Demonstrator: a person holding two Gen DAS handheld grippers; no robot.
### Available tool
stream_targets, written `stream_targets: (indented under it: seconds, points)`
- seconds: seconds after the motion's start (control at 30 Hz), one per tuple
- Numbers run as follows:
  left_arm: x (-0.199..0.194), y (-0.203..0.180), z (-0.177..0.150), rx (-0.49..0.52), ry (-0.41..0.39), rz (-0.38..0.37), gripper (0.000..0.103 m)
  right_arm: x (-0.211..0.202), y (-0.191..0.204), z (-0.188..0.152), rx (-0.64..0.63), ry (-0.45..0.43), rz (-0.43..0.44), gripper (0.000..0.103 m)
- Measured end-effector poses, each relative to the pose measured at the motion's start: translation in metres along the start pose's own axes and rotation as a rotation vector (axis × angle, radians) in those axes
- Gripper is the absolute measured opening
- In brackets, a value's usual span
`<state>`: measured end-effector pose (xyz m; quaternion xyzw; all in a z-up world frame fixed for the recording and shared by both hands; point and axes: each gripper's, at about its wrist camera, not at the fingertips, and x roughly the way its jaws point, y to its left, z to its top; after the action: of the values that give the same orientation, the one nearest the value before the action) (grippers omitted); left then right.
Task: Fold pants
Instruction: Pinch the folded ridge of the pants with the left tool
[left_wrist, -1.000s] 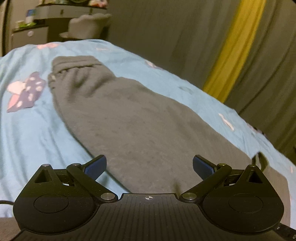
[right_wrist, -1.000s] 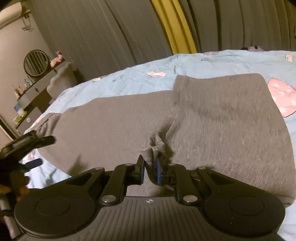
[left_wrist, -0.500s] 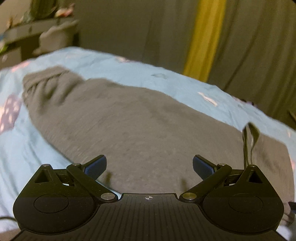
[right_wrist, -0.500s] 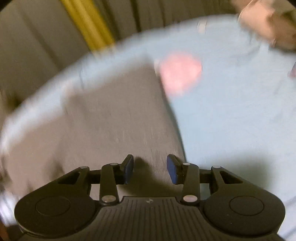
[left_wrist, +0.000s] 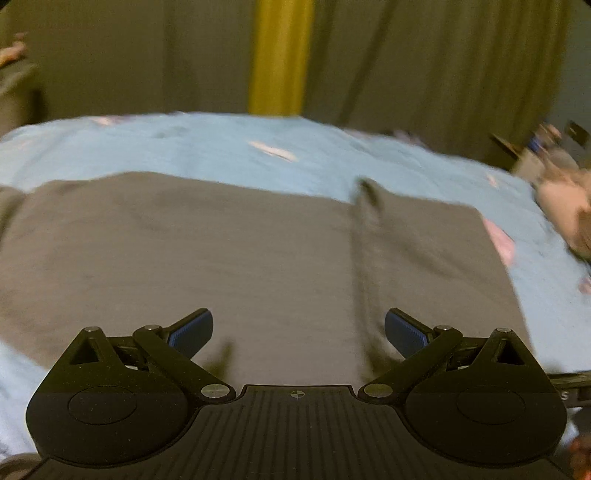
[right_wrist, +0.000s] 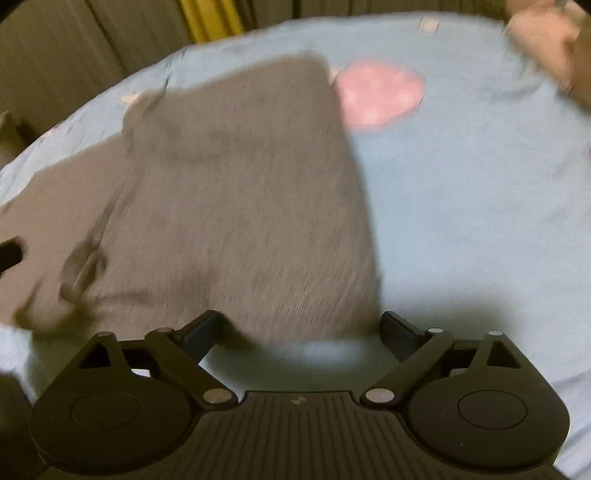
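Left wrist view: left gripper (left_wrist: 298, 328) wide, nothing between jaws; grey pants (left_wrist: 240, 266) lay flat on blue sheet (left_wrist: 221, 147), fold ridge (left_wrist: 364, 236) visible only here; advice: seize both layers at edge.

Right wrist view: right gripper (right_wrist: 299, 328) jaws opening, empty, over near hem; pink patch (right_wrist: 376, 96) beside pants, clearer here.

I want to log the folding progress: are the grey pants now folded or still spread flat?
Partly folded. One end of the pants lies doubled over the rest, its edge crossing the fabric; the other end still stretches out unfolded.
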<state>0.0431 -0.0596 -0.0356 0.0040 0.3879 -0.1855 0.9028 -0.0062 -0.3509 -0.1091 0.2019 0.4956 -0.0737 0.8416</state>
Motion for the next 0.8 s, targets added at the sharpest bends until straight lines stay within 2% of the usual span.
stream_targets:
  seconds: [0.17, 0.27, 0.33, 0.37, 0.4, 0.43, 0.47, 0.5, 0.53, 0.7, 0.8]
  points:
    - [0.030, -0.023, 0.007, 0.034, 0.098, -0.043, 0.103, -0.019, -0.026, -0.002, 0.162, -0.104, 0.120, 0.095]
    - [0.053, -0.025, 0.007, -0.005, 0.196, -0.138, 0.103, -0.021, -0.041, 0.000, 0.256, -0.139, 0.166, 0.096]
    - [0.069, -0.022, 0.003, -0.053, 0.279, -0.167, 0.084, -0.014, -0.046, 0.000, 0.290, -0.123, 0.174, 0.096]
    - [0.070, -0.020, 0.002, -0.058, 0.266, -0.140, 0.078, -0.012, -0.044, -0.002, 0.294, -0.115, 0.167, 0.096]
    - [0.069, -0.019, 0.003, -0.054, 0.246, -0.144, 0.066, -0.010, -0.044, 0.000, 0.292, -0.110, 0.164, 0.097]
    - [0.066, -0.017, 0.004, -0.052, 0.242, -0.173, 0.042, -0.008, -0.043, 0.001, 0.284, -0.114, 0.174, 0.096]
    - [0.064, -0.014, 0.005, -0.074, 0.253, -0.214, 0.028, -0.008, -0.042, 0.003, 0.276, -0.120, 0.183, 0.097]
    - [0.062, -0.010, 0.006, -0.120, 0.262, -0.256, 0.022, -0.009, -0.041, 0.003, 0.268, -0.128, 0.188, 0.097]
    - [0.058, -0.006, 0.005, -0.150, 0.245, -0.266, 0.019, -0.009, -0.040, 0.003, 0.260, -0.136, 0.186, 0.098]
    - [0.047, 0.004, -0.010, -0.151, 0.219, -0.271, 0.017, -0.007, -0.049, 0.002, 0.309, -0.131, 0.162, 0.099]
    - [0.050, 0.010, -0.016, -0.168, 0.209, -0.273, 0.022, -0.006, -0.052, 0.002, 0.320, -0.133, 0.160, 0.099]
